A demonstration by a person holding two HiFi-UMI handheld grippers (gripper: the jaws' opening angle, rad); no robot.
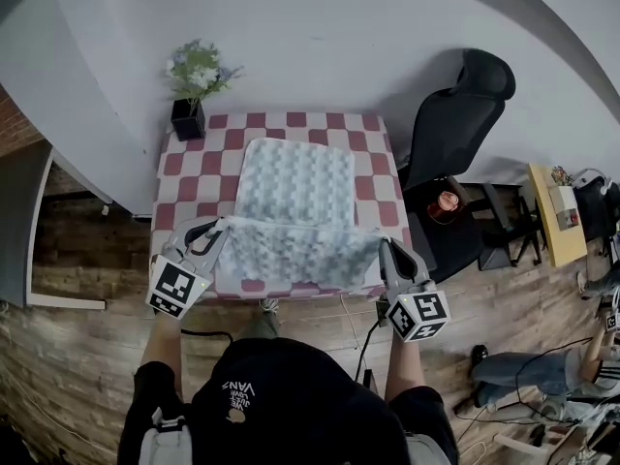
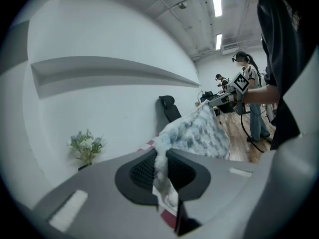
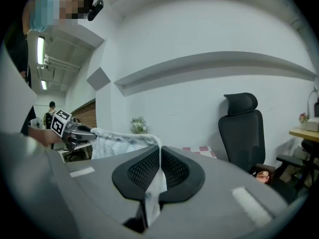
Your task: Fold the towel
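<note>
A fluffy white-and-grey towel [image 1: 295, 206] lies on the small table with the red-and-white checked cloth [image 1: 368, 177]. Its near edge is lifted off the table and stretched taut between my two grippers. My left gripper [image 1: 221, 227] is shut on the towel's near left corner [image 2: 160, 166]. My right gripper [image 1: 384, 244] is shut on the near right corner [image 3: 158, 176]. In the left gripper view the towel [image 2: 199, 131] runs across to the right gripper [image 2: 230, 87]. In the right gripper view the towel [image 3: 119, 143] spans to the left gripper [image 3: 79, 132]. The far part still rests flat on the table.
A potted bunch of pale flowers [image 1: 197, 85] stands at the table's far left corner. A black office chair [image 1: 455, 114] is right of the table, with a copper pot [image 1: 447, 204] beside it. A white wall runs behind. Other people [image 2: 246, 83] stand across the room.
</note>
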